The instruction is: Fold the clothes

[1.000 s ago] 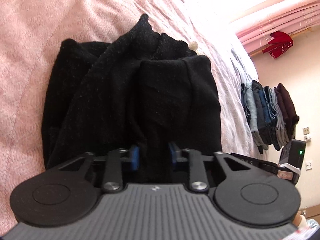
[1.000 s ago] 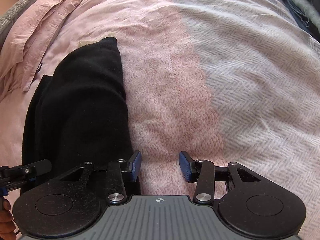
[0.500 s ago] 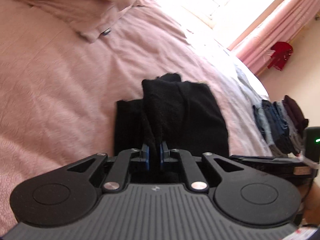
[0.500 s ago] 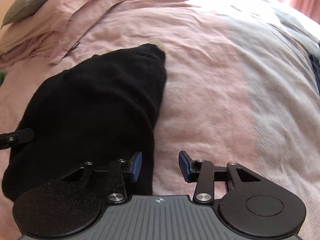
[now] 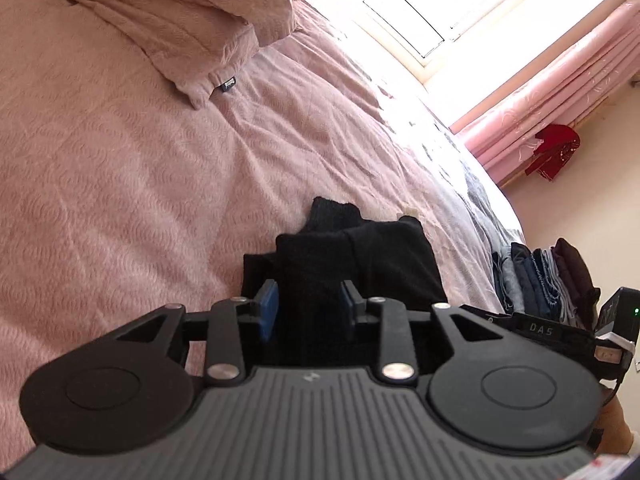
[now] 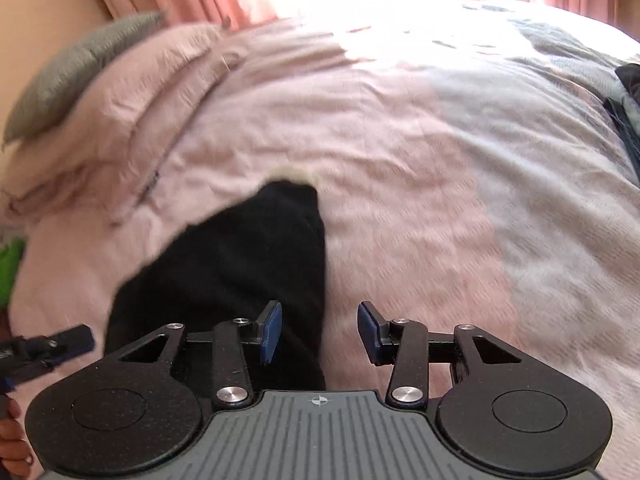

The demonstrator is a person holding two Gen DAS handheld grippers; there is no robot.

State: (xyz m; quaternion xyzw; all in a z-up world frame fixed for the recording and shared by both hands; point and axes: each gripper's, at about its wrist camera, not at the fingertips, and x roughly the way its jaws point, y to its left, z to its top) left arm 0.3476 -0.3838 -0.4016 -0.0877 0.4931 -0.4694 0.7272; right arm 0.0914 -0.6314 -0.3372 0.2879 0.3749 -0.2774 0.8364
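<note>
A folded black garment point(image 5: 380, 264) lies on the pink bed cover point(image 5: 120, 184). My left gripper point(image 5: 308, 314) hovers open at its near end, and black cloth shows in the gap between the blue pads without being pinched. In the right wrist view the same garment point(image 6: 240, 264) lies left of centre, a pale tag peeking out at its far tip. My right gripper point(image 6: 320, 332) is open over the garment's right edge, its left pad above the cloth and its right pad above the bed cover point(image 6: 420, 208). The left gripper's tip point(image 6: 48, 350) shows at the left edge.
A stack of folded clothes point(image 5: 548, 280) sits at the bed's far right edge. Pink pillows point(image 5: 192, 28) and a grey pillow point(image 6: 80, 68) lie at the head. A bright window, pink curtains point(image 5: 560, 68) and a hanging red garment point(image 5: 554, 152) are behind. Dark clothes point(image 6: 628, 92) lie at the right.
The left gripper was pinched on a fold of the black garment half a second ago and now stands open. Both grippers have drawn back and tilted up, so the garment looks smaller.
</note>
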